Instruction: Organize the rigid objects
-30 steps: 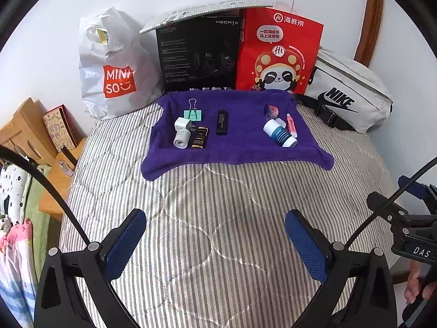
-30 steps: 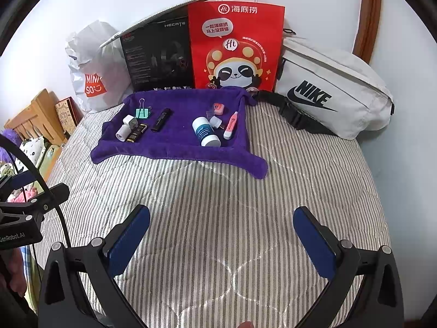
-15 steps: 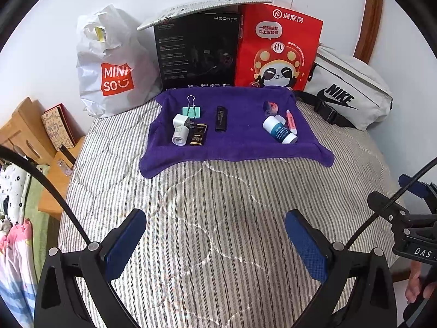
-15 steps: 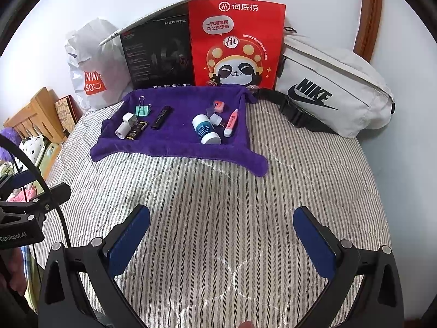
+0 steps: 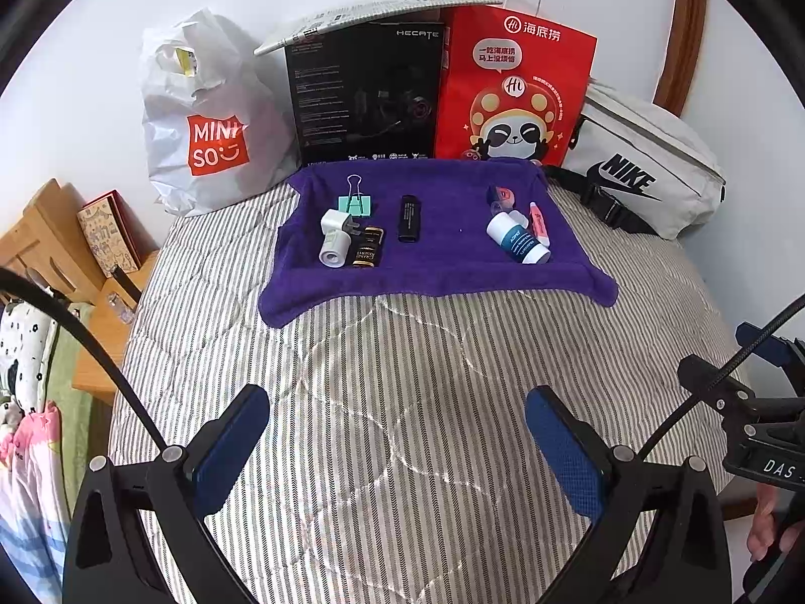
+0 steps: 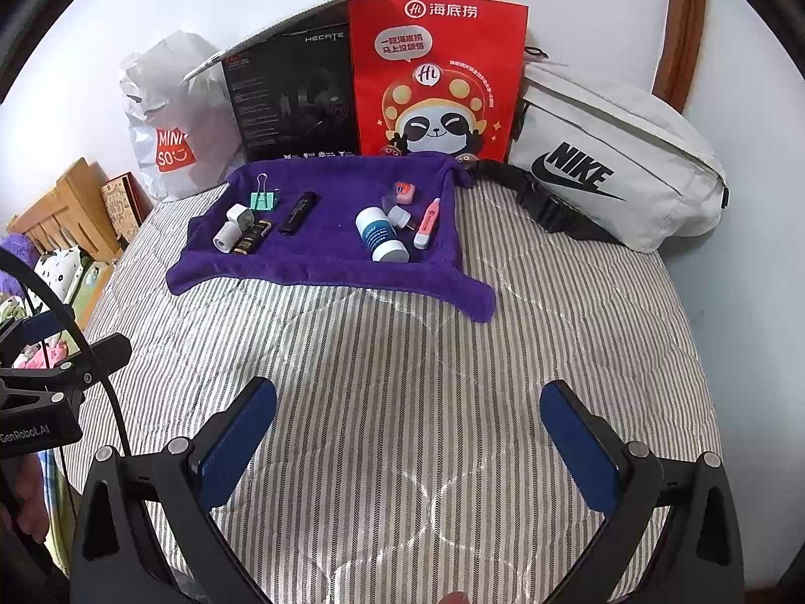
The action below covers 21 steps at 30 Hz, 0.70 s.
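My left tongs (image 5: 397,448) hang over the striped quilt (image 5: 382,382), fingers wide apart, nothing between them. Ahead on the purple towel (image 5: 443,272): green binder clip (image 5: 355,204), white plug adapter (image 5: 334,237), black-and-gold tube (image 5: 369,246), black stick (image 5: 408,218), then the white bottle (image 6: 382,234) and pink pen (image 6: 426,224). My right tongs (image 6: 408,445) gape too, empty.

Striped quilted bed (image 5: 392,382) in fgd. Along back wall, L to R: white Miniso plastic bag (image 5: 201,121), black Hecate box (image 5: 365,95) w/ lid flap raised, red panda paper bag (image 5: 513,90), white Nike waist bag (image 5: 649,161) w/ black strap. Wooden nightstand (image 5: 45,241) at far L, patterned book (image 5: 103,234) leaning beside it
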{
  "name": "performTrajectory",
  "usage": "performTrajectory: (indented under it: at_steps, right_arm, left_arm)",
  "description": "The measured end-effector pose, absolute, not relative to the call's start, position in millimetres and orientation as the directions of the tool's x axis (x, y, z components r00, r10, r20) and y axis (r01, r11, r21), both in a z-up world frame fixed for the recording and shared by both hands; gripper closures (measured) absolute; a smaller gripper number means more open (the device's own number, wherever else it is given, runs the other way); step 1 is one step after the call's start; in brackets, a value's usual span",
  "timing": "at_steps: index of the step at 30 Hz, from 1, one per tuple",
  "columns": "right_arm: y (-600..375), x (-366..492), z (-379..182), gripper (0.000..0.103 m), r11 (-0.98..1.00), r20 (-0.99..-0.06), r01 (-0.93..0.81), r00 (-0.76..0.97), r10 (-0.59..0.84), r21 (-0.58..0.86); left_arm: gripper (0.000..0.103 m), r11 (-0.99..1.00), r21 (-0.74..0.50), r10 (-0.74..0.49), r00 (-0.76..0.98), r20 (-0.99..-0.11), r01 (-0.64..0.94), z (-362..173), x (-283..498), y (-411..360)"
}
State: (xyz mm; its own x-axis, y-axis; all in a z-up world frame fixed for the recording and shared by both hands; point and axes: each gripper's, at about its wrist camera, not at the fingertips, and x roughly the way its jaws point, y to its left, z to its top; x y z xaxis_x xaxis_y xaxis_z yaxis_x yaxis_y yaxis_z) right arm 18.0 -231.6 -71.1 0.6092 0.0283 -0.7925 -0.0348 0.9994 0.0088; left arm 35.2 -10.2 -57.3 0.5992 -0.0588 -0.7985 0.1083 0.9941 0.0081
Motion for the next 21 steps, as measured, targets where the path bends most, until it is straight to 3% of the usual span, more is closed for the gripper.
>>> performTrajectory:
  at_steps: [21]
  right_arm:
    - [-237.6,12.1,-70.0,0.0,1.0,-0.792,-0.024,0.61,0.026,0.014]
  left_arm:
    - [0.0,0.994,0.012,-0.054,0.598,-0.8,0.105,-58.7,33.9,-15.9]
